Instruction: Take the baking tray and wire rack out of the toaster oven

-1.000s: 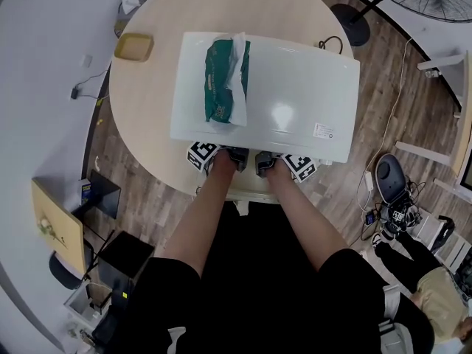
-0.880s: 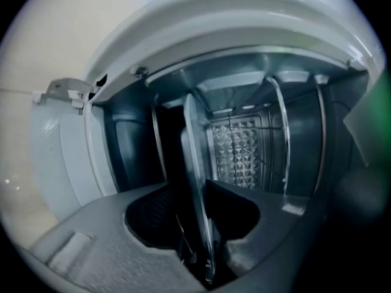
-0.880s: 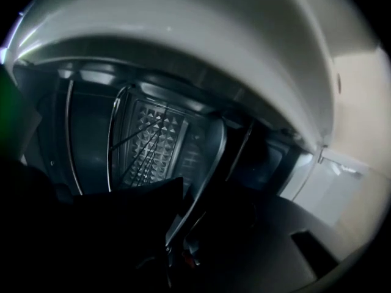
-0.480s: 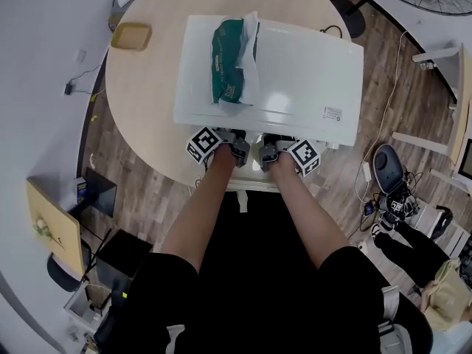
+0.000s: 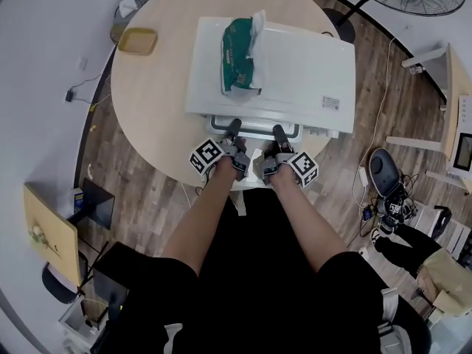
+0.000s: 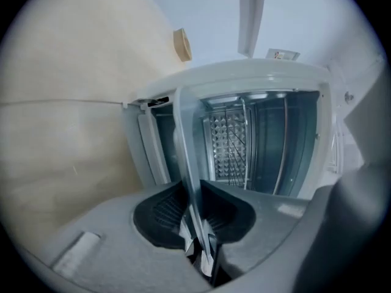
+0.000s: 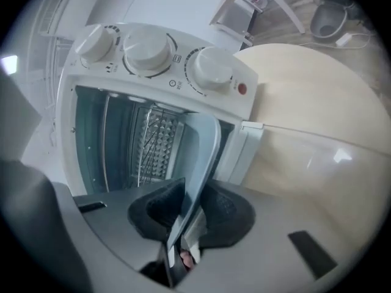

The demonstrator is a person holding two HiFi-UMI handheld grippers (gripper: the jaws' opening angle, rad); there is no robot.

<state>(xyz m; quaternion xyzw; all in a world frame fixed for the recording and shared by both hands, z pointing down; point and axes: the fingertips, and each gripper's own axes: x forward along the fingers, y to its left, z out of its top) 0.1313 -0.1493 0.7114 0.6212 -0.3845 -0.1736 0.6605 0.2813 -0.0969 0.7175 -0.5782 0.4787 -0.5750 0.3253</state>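
round table | toaster oven open, wire rack inside | left gripper, right gripper just clamped on baking tray edge

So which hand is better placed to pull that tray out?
Neither alone: left gripper and right gripper have both just closed onto the baking tray's front rim, either side of its middle.

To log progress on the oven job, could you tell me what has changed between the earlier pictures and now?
The left gripper and right gripper, jaws just closing, have clamped the front rim of the baking tray and drawn back toward the person, sliding it partly out. The toaster oven and the green packet on it stayed put.
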